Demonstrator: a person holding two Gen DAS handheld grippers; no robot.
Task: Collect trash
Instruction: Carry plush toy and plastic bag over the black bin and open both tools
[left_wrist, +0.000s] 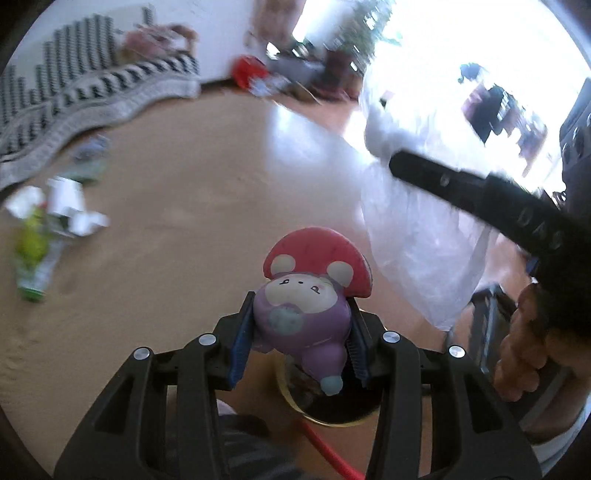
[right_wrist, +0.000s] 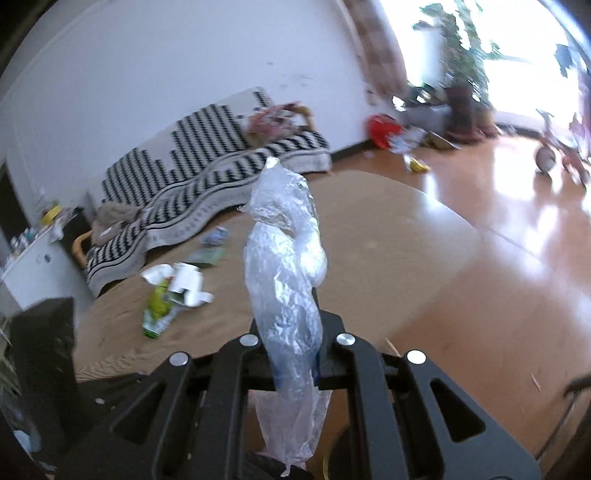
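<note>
My left gripper (left_wrist: 301, 325) is shut on a soft mushroom toy (left_wrist: 310, 291) with a red cap and a purple body, held above the tan rug (left_wrist: 177, 229). My right gripper (right_wrist: 291, 354) is shut on the bunched neck of a clear plastic bag (right_wrist: 284, 266), which sticks up past the fingers and also hangs down below them. In the left wrist view that bag (left_wrist: 417, 229) hangs at the right, under the other gripper's black finger (left_wrist: 461, 184). Loose trash lies on the rug: white paper and a green wrapper (left_wrist: 48, 221), also in the right wrist view (right_wrist: 173, 291).
A black-and-white zigzag mattress (right_wrist: 207, 177) lies along the wall. Red clutter (right_wrist: 384, 129) and a plant (right_wrist: 461, 74) stand by the bright window. A round dark bin with a gold rim (left_wrist: 332, 406) sits under my left gripper. A person's hand (left_wrist: 524, 343) is at right.
</note>
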